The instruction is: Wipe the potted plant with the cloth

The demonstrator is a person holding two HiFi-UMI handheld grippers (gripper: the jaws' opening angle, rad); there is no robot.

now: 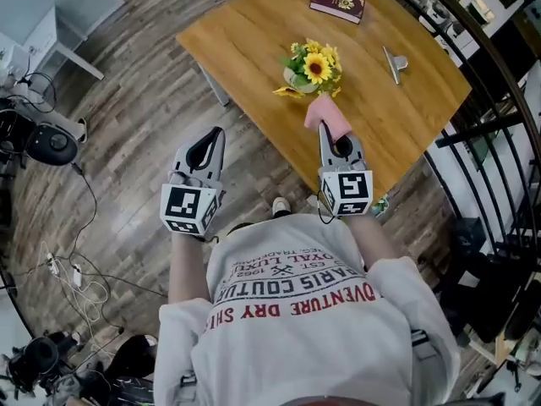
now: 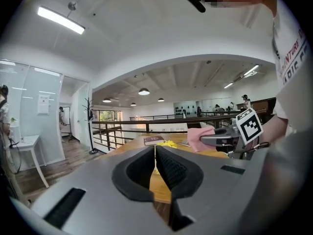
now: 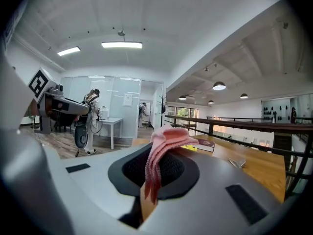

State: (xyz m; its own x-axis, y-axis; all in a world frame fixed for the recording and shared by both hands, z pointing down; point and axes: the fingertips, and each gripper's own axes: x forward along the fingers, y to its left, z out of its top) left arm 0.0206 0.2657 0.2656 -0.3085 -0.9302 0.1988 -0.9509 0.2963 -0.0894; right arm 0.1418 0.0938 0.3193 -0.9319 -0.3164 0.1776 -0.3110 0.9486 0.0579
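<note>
A small pot of yellow sunflowers [image 1: 312, 68] stands near the middle of the wooden table [image 1: 254, 32]. My right gripper [image 1: 330, 130] is shut on a pink cloth [image 1: 327, 117], which bunches out past its tips just short of the flowers. In the right gripper view the cloth [image 3: 164, 143] hangs folded between the pads. My left gripper [image 1: 215, 136] is shut with nothing in it, over the floor left of the table's near edge. The left gripper view shows the closed jaws, the flowers [image 2: 168, 144] low beyond them and the cloth [image 2: 199, 137] to the right.
A dark red book [image 1: 336, 3] lies at the table's far side and a metal clip [image 1: 394, 63] to the right of the flowers. A black railing [image 1: 482, 134] runs along the right. Cables and equipment [image 1: 42, 138] lie on the floor at left.
</note>
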